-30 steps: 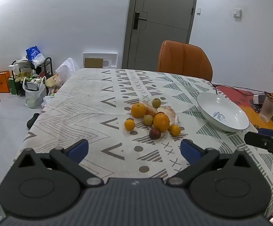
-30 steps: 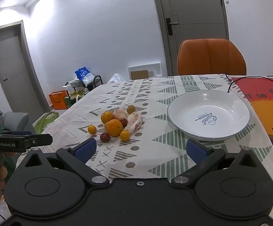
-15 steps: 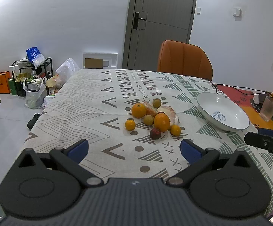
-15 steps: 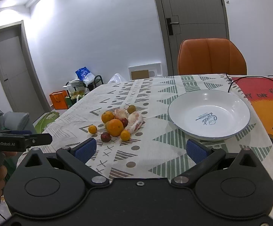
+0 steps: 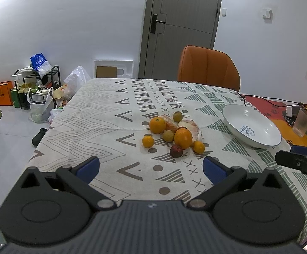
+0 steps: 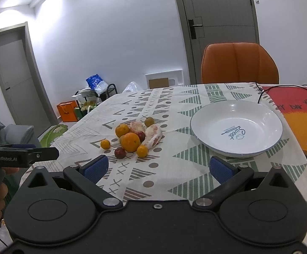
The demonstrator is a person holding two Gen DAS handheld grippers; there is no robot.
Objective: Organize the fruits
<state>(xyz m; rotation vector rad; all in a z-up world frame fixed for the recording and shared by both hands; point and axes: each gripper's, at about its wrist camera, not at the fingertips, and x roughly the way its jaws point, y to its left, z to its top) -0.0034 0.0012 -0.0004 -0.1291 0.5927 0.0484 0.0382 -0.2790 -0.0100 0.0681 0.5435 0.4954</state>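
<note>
A cluster of fruit lies mid-table: two oranges (image 5: 182, 138) (image 6: 130, 142), small yellow citrus (image 5: 148, 141), a dark red plum (image 5: 176, 151) (image 6: 119, 153), greenish round fruits (image 5: 177, 116) and peeled pomelo pieces (image 6: 152, 137). An empty white bowl (image 5: 265, 127) (image 6: 259, 118) stands to their right. My left gripper (image 5: 151, 167) is open and empty, near the table's front edge, short of the fruit. My right gripper (image 6: 157, 166) is open and empty, facing the gap between fruit and bowl.
The patterned tablecloth (image 5: 102, 114) covers the table. An orange chair (image 5: 208, 67) stands at the far side. A red and orange mat (image 6: 301, 110), a cable (image 5: 259, 98) and a frosted cup (image 5: 301, 121) lie right of the bowl. Bags and a rack (image 5: 35, 89) sit on the floor at left.
Both grippers have moved slightly forward toward the fruit and bowl. Both stay open and nothing on the table has moved.
</note>
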